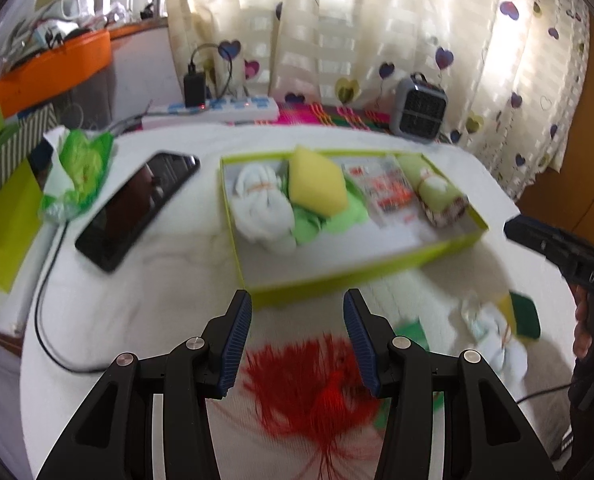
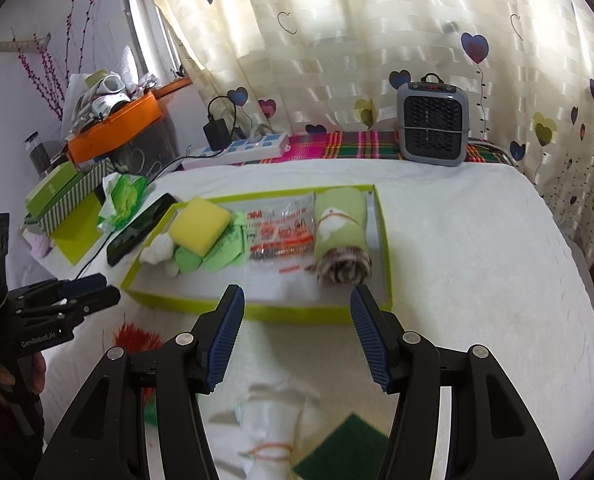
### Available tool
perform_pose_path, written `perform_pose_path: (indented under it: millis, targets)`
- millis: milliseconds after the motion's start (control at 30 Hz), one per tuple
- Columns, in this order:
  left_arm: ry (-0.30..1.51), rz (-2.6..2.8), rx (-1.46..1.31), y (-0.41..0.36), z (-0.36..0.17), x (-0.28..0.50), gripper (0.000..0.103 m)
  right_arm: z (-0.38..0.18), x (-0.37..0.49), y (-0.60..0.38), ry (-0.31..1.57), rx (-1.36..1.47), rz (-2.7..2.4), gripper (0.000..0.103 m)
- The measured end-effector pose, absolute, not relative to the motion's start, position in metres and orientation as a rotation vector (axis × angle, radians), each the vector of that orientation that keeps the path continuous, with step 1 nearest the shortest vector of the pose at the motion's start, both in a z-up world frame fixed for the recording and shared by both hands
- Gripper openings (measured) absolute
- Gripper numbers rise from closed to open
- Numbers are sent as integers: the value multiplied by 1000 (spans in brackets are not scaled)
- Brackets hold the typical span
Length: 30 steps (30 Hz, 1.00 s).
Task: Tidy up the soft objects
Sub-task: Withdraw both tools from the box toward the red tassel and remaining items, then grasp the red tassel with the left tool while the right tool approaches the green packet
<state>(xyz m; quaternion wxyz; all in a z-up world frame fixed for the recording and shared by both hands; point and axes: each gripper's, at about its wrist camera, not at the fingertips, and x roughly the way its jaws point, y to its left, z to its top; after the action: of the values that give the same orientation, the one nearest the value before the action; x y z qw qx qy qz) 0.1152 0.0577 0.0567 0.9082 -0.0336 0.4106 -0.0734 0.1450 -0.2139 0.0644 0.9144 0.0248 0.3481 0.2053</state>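
A lime-green shallow box (image 1: 337,276) (image 2: 257,312) lies on the white cloth. It holds a white bundle (image 1: 263,204), a yellow sponge (image 1: 317,186) (image 2: 199,226), green cloth pieces (image 2: 221,252), a 3M packet (image 1: 385,192) (image 2: 281,232) and a rolled green towel (image 1: 437,196) (image 2: 341,236). My left gripper (image 1: 297,340) is open above a red tassel (image 1: 321,392). My right gripper (image 2: 297,336) is open above a white tied bundle (image 2: 269,420) and a green scouring pad (image 2: 345,448); both also show in the left wrist view (image 1: 497,340).
A black phone (image 1: 137,208) with a cable lies left of the box, beside a green wipes pack (image 1: 77,172). A power strip (image 2: 237,152) and a small grey heater (image 2: 433,128) stand at the back by the curtain. Striped boxes (image 1: 5,160) sit at the left.
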Motion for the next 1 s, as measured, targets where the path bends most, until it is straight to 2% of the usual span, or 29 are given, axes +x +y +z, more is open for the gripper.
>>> perform_pose_path:
  millis: [1000]
  targets:
    - [968, -178, 2, 37, 14, 85, 47, 60, 96, -209, 684, 87, 453, 56]
